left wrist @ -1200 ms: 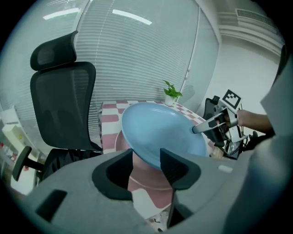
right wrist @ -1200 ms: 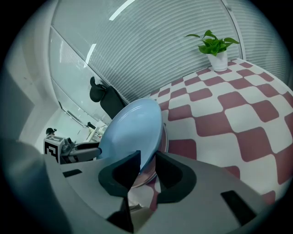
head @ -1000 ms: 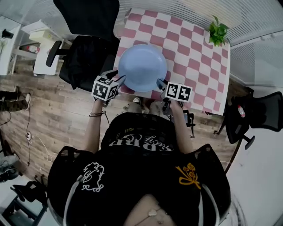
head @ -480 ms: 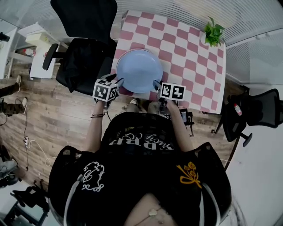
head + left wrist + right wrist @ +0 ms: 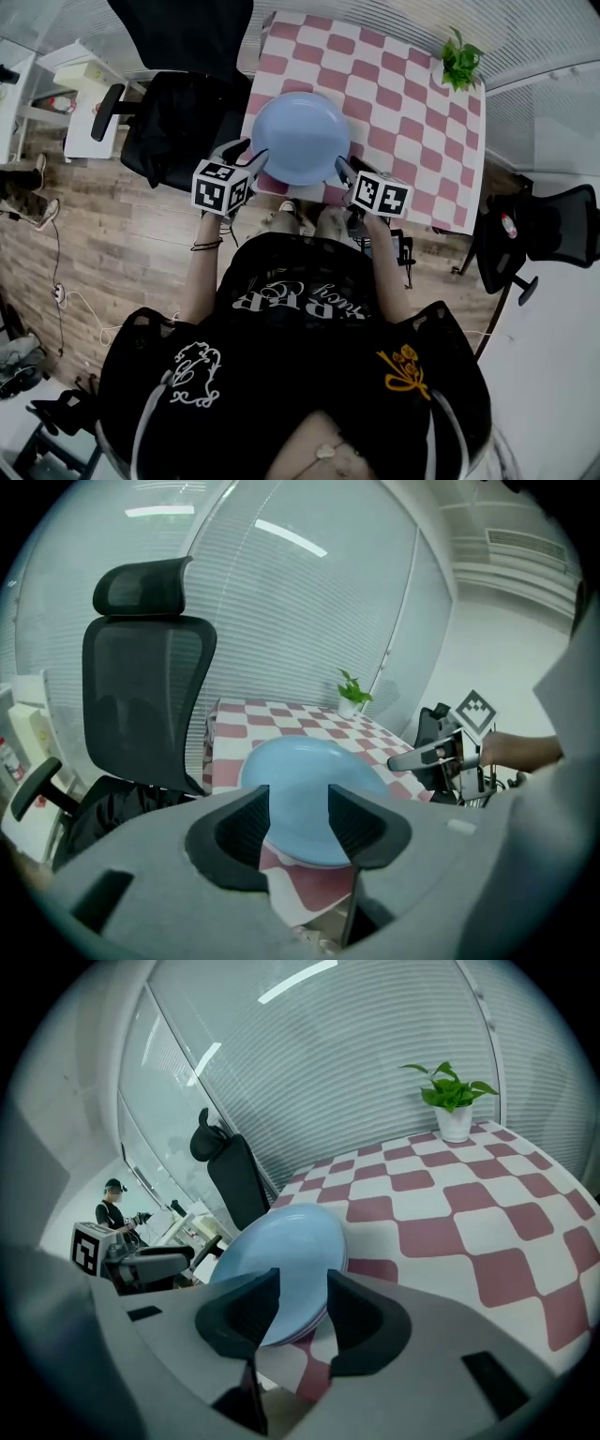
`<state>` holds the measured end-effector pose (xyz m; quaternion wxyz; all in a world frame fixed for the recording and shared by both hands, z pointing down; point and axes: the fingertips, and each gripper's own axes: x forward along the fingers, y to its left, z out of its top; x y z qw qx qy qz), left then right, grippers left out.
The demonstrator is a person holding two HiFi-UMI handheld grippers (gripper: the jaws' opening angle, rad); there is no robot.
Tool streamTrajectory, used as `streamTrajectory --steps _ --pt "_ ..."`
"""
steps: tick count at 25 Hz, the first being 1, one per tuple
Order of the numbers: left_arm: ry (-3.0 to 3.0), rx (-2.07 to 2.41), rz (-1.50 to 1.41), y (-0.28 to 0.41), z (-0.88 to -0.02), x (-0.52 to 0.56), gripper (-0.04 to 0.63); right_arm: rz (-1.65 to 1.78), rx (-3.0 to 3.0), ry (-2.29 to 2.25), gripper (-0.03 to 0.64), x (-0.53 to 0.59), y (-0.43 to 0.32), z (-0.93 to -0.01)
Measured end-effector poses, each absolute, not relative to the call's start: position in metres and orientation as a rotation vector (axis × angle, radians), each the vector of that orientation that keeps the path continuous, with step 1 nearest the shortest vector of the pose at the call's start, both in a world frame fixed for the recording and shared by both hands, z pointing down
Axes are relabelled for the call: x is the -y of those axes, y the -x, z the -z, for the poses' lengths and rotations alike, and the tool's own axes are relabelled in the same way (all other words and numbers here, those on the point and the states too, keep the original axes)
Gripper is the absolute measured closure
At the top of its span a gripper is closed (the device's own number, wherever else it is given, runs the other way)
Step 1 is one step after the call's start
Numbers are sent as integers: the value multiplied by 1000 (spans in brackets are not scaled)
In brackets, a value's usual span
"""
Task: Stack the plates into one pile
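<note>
A black office chair is seen at the far left of the head view, at 9 o'clock from the table, on a wooden floor. The left gripper is held at 8 o'clock from the pile of plates, with its tip right at the pile's rim. In the left gripper view its jaws are set apart, and the near rim of the blue top plate is framed in the gap between them. No pad is seen pressed on that rim, and whether the tips touch it cannot be told.

The pile is set on the red-and-white checked table, toward the table's 8 o'clock edge, close to the person. A blue plate lies on top, and in the right gripper view further rims are seen layered under it.

The right gripper is held at 4 o'clock from the pile, just beside its rim. Its jaws are opening, and in its own view the edge of the pile is seen slanting across the gap between them, with neither pad clamped on it.

A small potted plant is placed at the table's 1 o'clock corner, well apart from the pile. A second black chair is seen at 4 o'clock from the table.
</note>
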<state>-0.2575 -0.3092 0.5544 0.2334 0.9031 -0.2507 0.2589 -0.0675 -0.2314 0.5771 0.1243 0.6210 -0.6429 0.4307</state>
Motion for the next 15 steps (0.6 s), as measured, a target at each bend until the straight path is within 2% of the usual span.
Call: streamTrajectory --steps 7,15 --pt "-2631 552 -614 220 -519 287 405 -1086 1973 -1907 496 217 69 -530" --pt "-2727 358 -576 164 -498 232 474 -1004 2045 -2016 566 182 55 -490"
